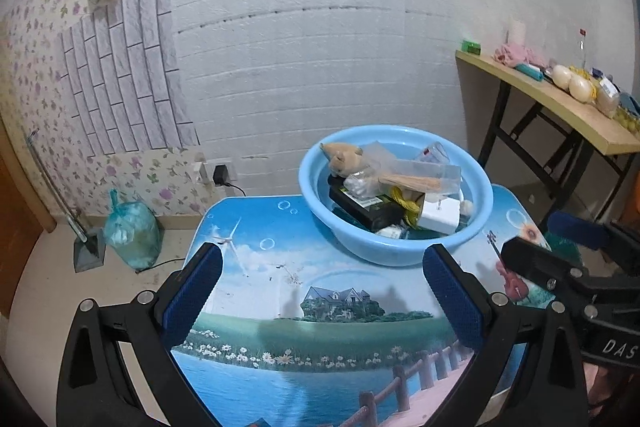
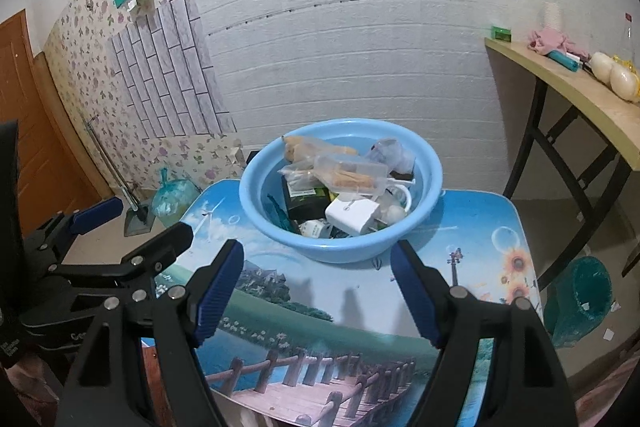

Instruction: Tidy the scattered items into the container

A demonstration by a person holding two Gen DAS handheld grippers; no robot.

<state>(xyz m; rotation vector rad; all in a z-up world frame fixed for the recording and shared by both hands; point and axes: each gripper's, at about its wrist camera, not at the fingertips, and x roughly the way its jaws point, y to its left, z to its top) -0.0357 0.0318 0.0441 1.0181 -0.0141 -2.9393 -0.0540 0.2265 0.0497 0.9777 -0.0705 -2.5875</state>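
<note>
Blue basin [image 1: 362, 247] is holding plush toy [image 1: 340, 157], white charger [image 1: 438, 215], packets: light, mixed, likely shifting. Left gripper [image 1: 322, 299], right gripper [image 2: 318, 287] are both hanging wide, empty.

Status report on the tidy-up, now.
Left hand-held gripper open, empty. Right hand-held gripper open, empty. Items piled in blue basin on table; none loose on tabletop. Nothing in the way.

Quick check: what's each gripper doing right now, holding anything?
Left gripper: open, holding nothing, above the table in front of the blue basin.
Right gripper: open, holding nothing, also short of the basin.
</note>
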